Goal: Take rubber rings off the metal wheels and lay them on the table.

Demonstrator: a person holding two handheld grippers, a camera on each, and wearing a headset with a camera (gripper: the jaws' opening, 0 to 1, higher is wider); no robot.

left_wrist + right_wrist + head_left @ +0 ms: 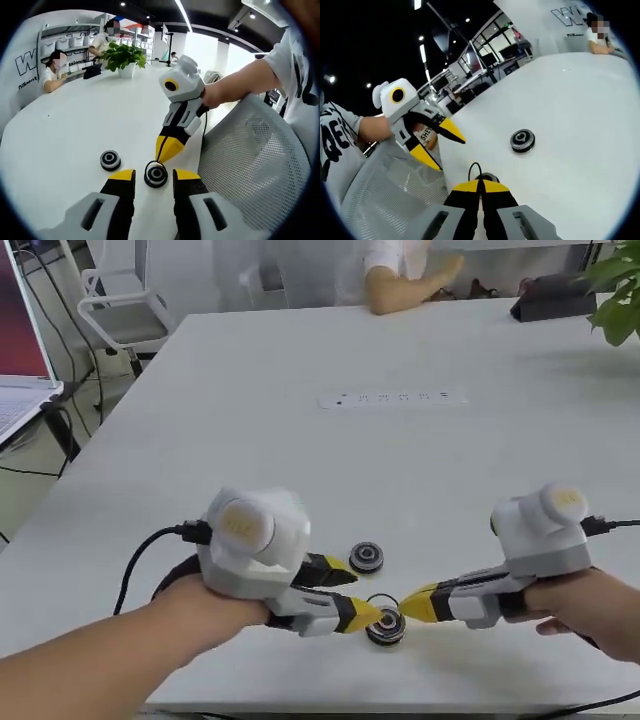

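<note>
Here, near the front edge of the white table [300, 450]: two metal wheels, lying flat and a little apart. Closest in, the nearer wheel [387, 632], right between the tips of both grippers. Just beyond it, untouched, the second wheel [366, 557], dark around its rim.

Clenched: the right gripper [408, 607], yellow tips pressed together on a thin black rubber ring [474, 171]. Drawn up into a narrow loop, one end in the pinch, the other down at the nearer wheel's edge. Hard to tell whether seated on the wheel at that lower end or merely touching it.

Released: the left gripper [155, 174], jaws spread to either side of the nearer wheel, with a gap on each side in the left gripper view, so no grasp on anything. Reaches in from the left in the head view, tips pointing toward the right gripper's and close to them over the wheel.

Farther back on the table, a white power strip [393, 398]. At the far right corner, a green plant [615, 295]. Across the table, a seated person's arm [400, 285] resting on the top. Beside the table in the left gripper view, a grey mesh chair [250, 160].
</note>
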